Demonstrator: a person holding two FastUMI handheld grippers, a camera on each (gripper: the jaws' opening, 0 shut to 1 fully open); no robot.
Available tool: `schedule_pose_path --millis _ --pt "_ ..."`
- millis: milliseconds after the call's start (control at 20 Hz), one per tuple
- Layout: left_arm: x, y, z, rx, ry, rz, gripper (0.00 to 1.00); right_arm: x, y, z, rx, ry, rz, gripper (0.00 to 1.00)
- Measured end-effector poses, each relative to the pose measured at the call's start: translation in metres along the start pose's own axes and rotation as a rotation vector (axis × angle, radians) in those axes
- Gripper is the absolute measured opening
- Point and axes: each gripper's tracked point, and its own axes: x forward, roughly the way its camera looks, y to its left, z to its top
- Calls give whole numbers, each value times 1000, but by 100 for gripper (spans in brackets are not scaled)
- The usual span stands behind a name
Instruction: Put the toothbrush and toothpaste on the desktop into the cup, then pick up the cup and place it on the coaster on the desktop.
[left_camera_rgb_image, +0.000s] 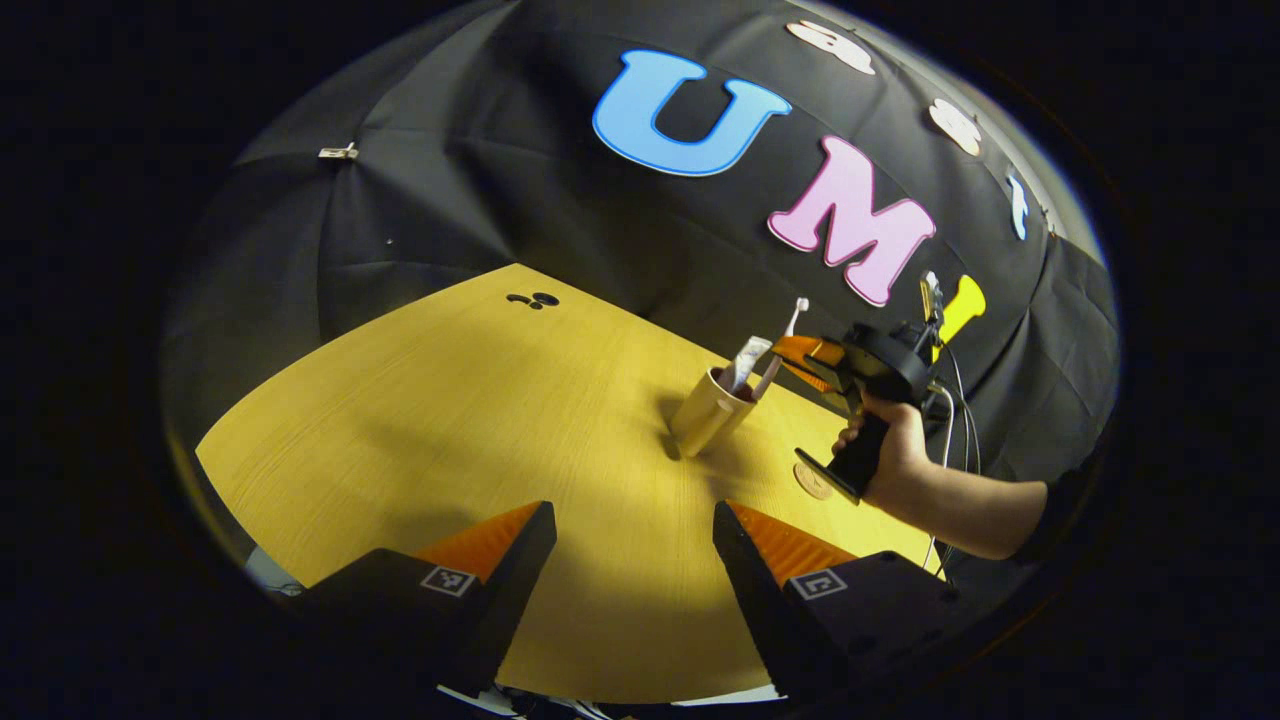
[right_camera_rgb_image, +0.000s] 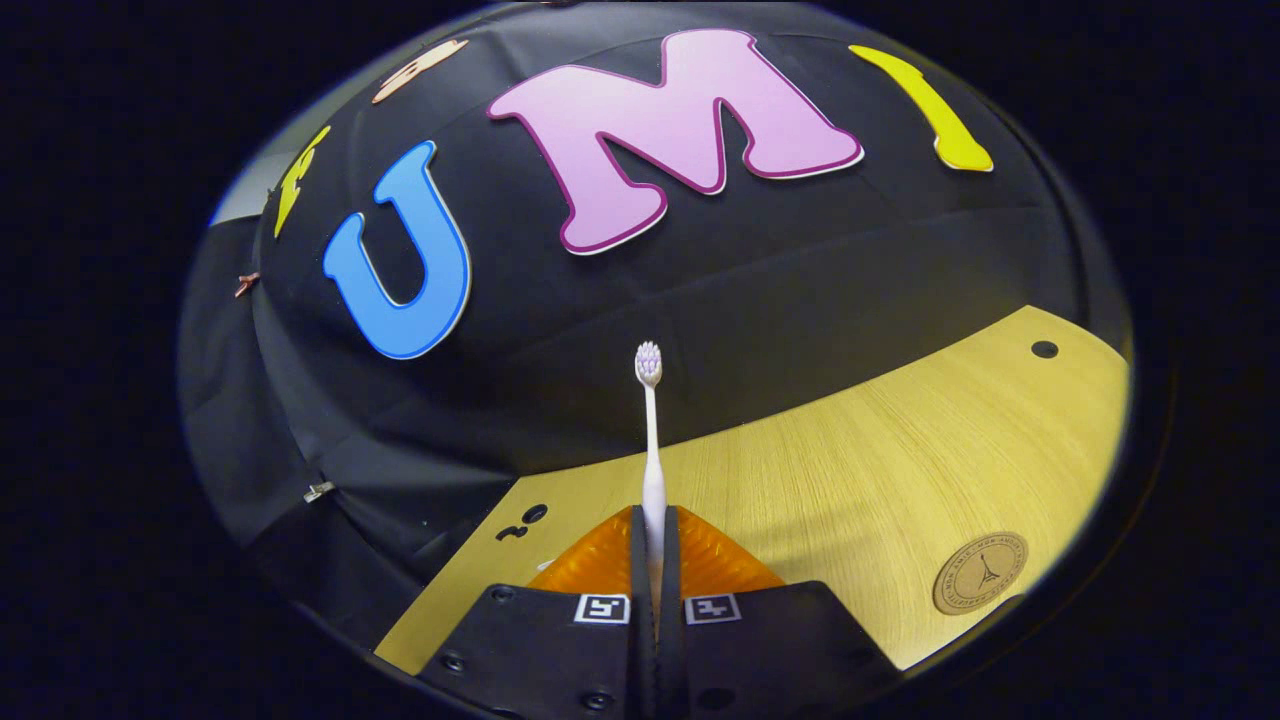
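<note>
**A:** Starting with the left gripper view. Our left gripper hangs low over the wooden desktop, jaws spread wide with nothing between them. Past it stands the beige cup, with the toothpaste tube already poking out of it. The toothbrush slants up from the cup mouth, bristle end on top, and the right gripper is right beside the cup on its far-right side, held by a hand. The coaster peeks out on the desktop just right of the cup, partly behind the handle.

**B:** And in the right gripper view the jaws are pressed together on the toothbrush, pinching the handle low down, head pointing straight up. The coaster sits on the desktop well off to the right of the brush.

**A:** So we'd say we're at the drop-in. We should sink the handle well into the cup before letting go, and open slowly so the brush settles against the rim instead of tipping the cup, which looks light.

**B:** Hard bits: from the left gripper view we can't tell how deep the handle end sits in the cup, and the cup's inside is dark. In the right gripper view the handle below the pads is hidden, and the coaster is clipped at the edge.
</note>
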Motion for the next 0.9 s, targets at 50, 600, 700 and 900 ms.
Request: schedule_pose_path --millis 50,600,700,900 --pt "0 3 1 -6 -5 3 98 1 -1 -4 7 -5 -7 6" --pt "7 10 -12 35 33 8 98 -3 -3 -43 -132 -34 -64 10" --pt "11 2 -15 44 41 -3 98 -11 -6 -44 -128 -27 -64 16" --pt "20 -16 -12 75 47 -29 98 -35 -27 -30 -86 -29 -96 58"
